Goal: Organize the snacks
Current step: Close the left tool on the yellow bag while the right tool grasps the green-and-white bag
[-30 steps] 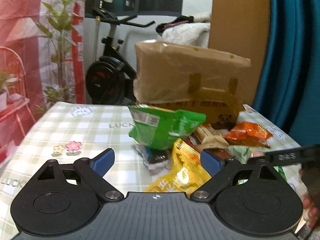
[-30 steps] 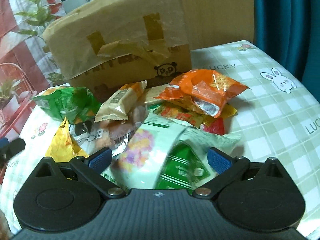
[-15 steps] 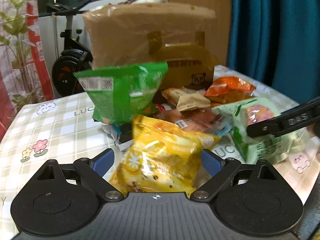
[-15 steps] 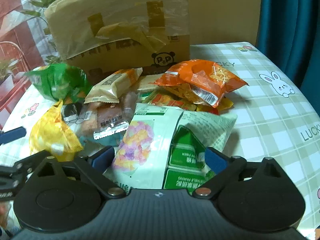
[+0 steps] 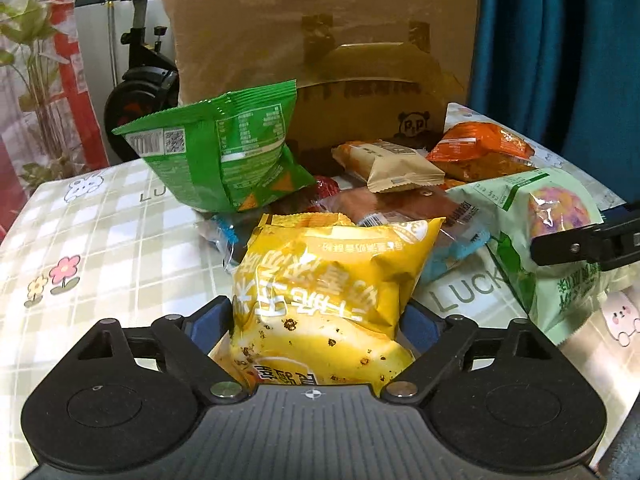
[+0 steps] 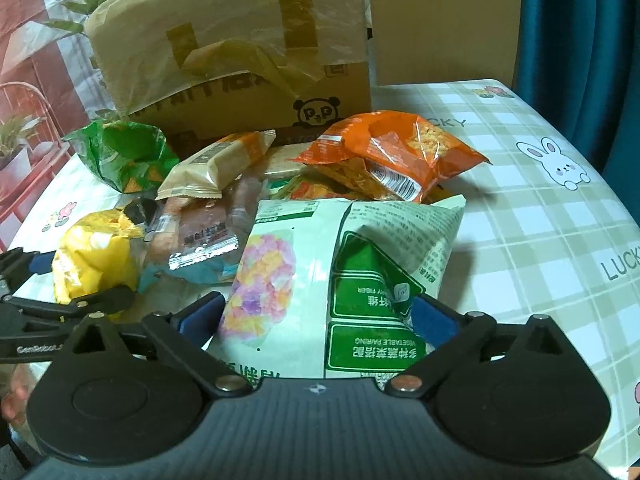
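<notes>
A pile of snack bags lies on a checked tablecloth in front of a cardboard box (image 5: 320, 52). My left gripper (image 5: 316, 324) is shut on a yellow snack bag (image 5: 332, 288), its blue pads pressing both sides. My right gripper (image 6: 316, 320) is shut on a pale green vegetable-crisp bag (image 6: 344, 264). That bag also shows at the right of the left wrist view (image 5: 548, 236); the yellow bag shows at the left of the right wrist view (image 6: 92, 256). A green chip bag (image 5: 220, 152), a beige bar (image 5: 392, 168), a brown bar (image 6: 204, 236) and an orange bag (image 6: 396, 156) lie in the pile.
The taped cardboard box (image 6: 232, 52) stands behind the pile. The tablecloth (image 6: 552, 216) stretches to the right, with a teal curtain (image 5: 560, 48) beyond it. An exercise bike (image 5: 140, 80) and a plant stand left of the table.
Both grippers have moved in toward the pile and closed: the left onto the yellow bag, the right onto the pale green bag.
</notes>
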A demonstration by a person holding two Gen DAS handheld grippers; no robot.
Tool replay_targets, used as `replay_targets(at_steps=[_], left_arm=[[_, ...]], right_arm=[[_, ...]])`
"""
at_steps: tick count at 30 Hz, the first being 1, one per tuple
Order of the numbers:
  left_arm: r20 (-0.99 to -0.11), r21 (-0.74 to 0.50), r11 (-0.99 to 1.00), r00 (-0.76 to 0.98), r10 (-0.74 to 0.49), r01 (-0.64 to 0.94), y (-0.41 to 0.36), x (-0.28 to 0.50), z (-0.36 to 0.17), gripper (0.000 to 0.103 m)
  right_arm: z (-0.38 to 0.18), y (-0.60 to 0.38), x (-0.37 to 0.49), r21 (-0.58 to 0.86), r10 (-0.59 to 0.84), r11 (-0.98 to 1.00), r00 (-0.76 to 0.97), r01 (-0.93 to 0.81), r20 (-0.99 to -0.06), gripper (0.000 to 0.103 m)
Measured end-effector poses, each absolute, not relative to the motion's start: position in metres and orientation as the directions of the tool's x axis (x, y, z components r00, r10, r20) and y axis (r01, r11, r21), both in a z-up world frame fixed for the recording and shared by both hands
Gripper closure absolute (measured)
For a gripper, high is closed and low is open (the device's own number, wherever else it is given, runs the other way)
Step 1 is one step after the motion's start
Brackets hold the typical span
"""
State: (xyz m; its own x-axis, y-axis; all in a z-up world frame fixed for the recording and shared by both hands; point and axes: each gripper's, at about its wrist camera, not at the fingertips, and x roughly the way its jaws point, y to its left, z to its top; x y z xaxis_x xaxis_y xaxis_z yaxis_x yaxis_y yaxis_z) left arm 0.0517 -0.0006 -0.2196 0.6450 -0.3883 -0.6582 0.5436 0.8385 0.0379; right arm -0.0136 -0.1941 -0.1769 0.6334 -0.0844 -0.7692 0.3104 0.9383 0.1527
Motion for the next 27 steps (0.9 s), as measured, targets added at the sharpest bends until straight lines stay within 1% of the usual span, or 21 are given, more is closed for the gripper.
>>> replay_targets(at_steps=[2, 3, 6, 8, 13, 19, 24, 27], left_arm=[[-0.661, 0.011, 0.850, 0.642, -0.389, 0.527, 0.003, 0.046, -0.215, 0.019], [-0.660, -0.001, 0.857, 0.643, -0.388, 0.516, 0.005, 0.043, -0.212, 0.019], [-0.616, -0.034, 0.869, 0.674, -0.408, 0.494, 0.009, 0.031, -0.198, 0.020], [-0.592, -0.042, 0.875, 0.694, -0.410, 0.481, 0.012, 0.024, -0.189, 0.020], [-0.528, -0.057, 0.891, 0.743, -0.410, 0.451, 0.019, 0.012, -0.167, 0.020], [-0.483, -0.086, 0.902, 0.774, -0.409, 0.423, 0.020, 0.015, -0.150, 0.020], [-0.433, -0.070, 0.899, 0.799, -0.417, 0.432, 0.018, 0.026, -0.129, 0.020], [-0.387, -0.064, 0.902, 0.822, -0.418, 0.428, 0.015, 0.035, -0.110, 0.020]], right_arm=[[-0.180, -0.194, -0.012, 0.140, -0.096, 0.938, 0.628, 0.317, -0.772, 0.001], [-0.181, -0.194, -0.012, 0.139, -0.099, 0.938, 0.628, 0.318, -0.772, 0.001], [-0.179, -0.198, -0.016, 0.168, -0.099, 0.926, 0.647, 0.338, -0.756, 0.012], [-0.173, -0.195, -0.021, 0.160, -0.099, 0.935, 0.667, 0.316, -0.738, 0.025], [-0.162, -0.196, -0.034, 0.172, -0.066, 0.948, 0.692, 0.269, -0.719, 0.028], [-0.150, -0.197, -0.050, 0.175, -0.074, 0.950, 0.728, 0.260, -0.681, 0.029], [-0.125, -0.200, -0.056, 0.182, -0.083, 0.954, 0.795, 0.238, -0.601, 0.029], [-0.104, -0.204, -0.052, 0.172, -0.082, 0.963, 0.832, 0.208, -0.549, 0.029]])
